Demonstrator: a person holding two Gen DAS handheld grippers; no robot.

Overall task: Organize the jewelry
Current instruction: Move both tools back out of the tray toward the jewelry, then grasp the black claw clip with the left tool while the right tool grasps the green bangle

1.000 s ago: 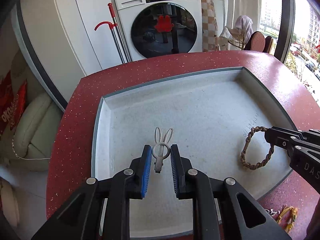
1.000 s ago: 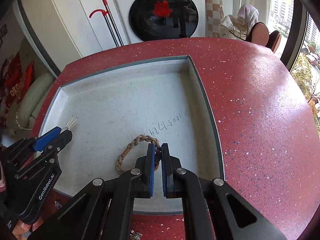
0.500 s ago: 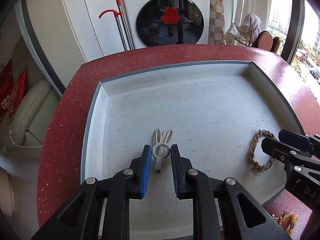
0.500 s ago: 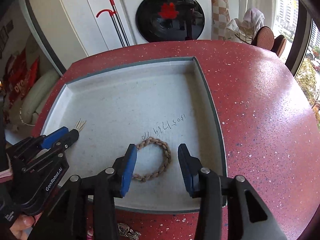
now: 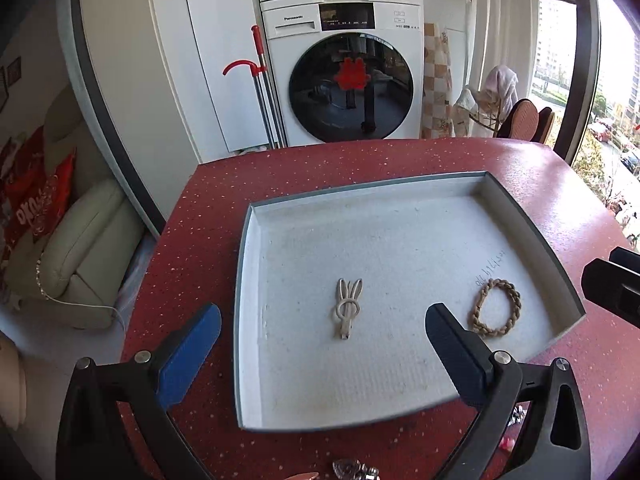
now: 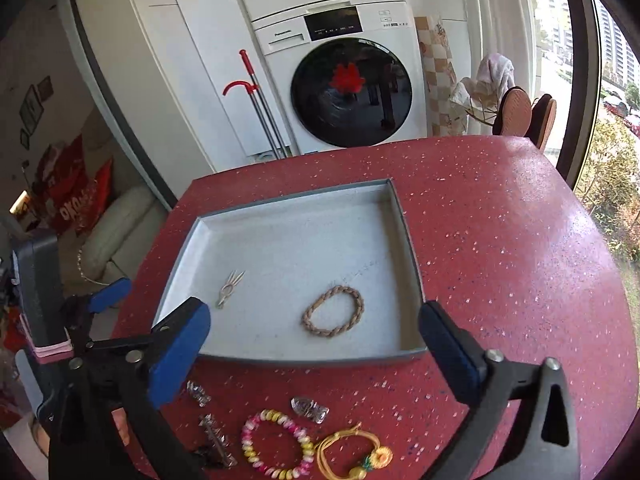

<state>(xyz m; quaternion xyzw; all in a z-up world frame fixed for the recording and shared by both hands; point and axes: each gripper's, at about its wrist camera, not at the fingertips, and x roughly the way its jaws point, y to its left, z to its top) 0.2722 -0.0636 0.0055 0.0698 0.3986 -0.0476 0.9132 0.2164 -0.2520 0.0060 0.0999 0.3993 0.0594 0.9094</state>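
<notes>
The left gripper (image 5: 322, 342) and right gripper (image 6: 314, 344) are seen with jaws opening, nothing clamped. Beyond them, in the grey tray (image 6: 408, 236), a rabbit-shaped clip (image 5: 347, 307) and braided bracelet (image 6: 333, 316) are laid apart.

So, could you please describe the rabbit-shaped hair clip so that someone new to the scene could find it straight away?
Start at the red speckled table and find the shallow grey tray on it. Two items lie inside; the hair clip is the one toward the tray's left side. It is small, pale and flat with two long ear-like loops, unlike the brown braided bracelet to its right, which forms a ring.
</notes>
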